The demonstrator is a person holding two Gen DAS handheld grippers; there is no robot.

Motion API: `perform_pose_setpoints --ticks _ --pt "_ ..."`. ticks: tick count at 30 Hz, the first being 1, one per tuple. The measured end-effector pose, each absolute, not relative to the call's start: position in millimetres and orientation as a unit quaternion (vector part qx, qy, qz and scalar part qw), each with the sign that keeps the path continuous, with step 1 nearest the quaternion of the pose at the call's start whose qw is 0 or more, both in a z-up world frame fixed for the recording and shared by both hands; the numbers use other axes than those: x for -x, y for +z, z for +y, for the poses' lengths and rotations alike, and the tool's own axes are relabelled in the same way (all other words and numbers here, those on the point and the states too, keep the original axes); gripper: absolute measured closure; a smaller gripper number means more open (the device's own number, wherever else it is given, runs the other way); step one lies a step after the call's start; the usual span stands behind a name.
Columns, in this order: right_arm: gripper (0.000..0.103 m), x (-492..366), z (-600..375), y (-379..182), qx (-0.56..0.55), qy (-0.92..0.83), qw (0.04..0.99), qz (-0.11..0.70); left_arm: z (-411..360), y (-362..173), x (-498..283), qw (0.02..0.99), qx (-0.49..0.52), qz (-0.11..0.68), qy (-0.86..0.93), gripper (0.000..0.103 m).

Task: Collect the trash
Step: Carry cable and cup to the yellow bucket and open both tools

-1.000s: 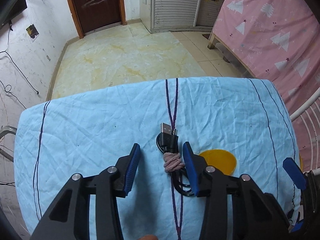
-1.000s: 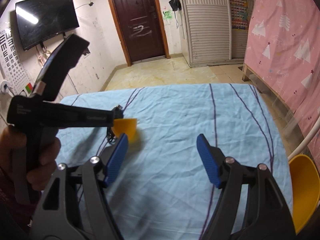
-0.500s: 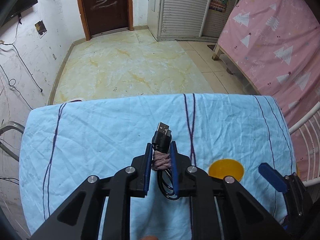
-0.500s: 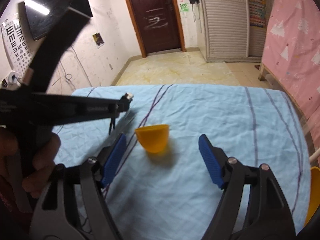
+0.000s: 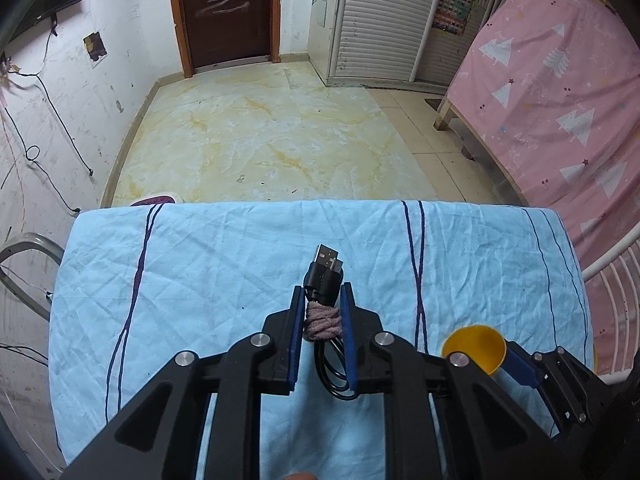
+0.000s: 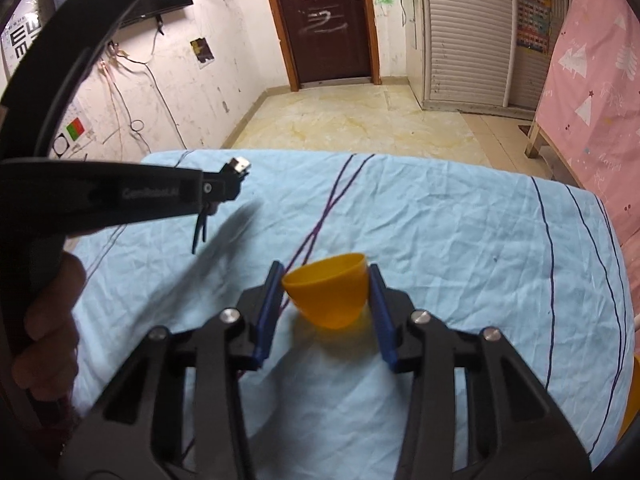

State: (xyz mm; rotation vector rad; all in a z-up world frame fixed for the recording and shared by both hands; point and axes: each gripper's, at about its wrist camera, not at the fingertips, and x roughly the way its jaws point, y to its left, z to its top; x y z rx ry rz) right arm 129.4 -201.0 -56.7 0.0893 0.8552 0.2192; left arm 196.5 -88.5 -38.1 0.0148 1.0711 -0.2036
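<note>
The left tongs are clamped on the cable, the blue pads pinching the bundle at its pinkish wrap, probably because that tied waist is the one spot where all the loops are held together and nothing can slip free. The cable's long axis runs along the tongs, away from the holder: its USB plug points toward the far edge of the counter, and the loose black loops trail back between the arms. In the right wrist view the cable appears lifted clear of the cloth, to the left of the cup and well apart from it. The right tongs are closed around the cup, one pad against each side just below the rim. The cup is tilted, its mouth facing up and away and its rounded base toward the holder; whether that base touches the cloth cannot be told. Gripping across the widest part likely keeps the smooth, tapering cup from squirting out. With both pieces held, the next step is probably carrying them to a bin, which neither view shows.
</note>
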Motion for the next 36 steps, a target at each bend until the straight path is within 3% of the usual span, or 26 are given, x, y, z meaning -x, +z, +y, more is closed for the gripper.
perform_pose_setpoints --ticks 16,36 --pt "0.063 -84 -246 -22 -0.094 0.083 0.931 0.343 -117 -1 -154 0.871 -0.042 0.480 -0.092 0.094" --pt "0.063 14 -375 -4 -0.187 -0.007 0.947 0.260 -257 33 -76 0.876 -0.127 0.439 -0.155 0.094"
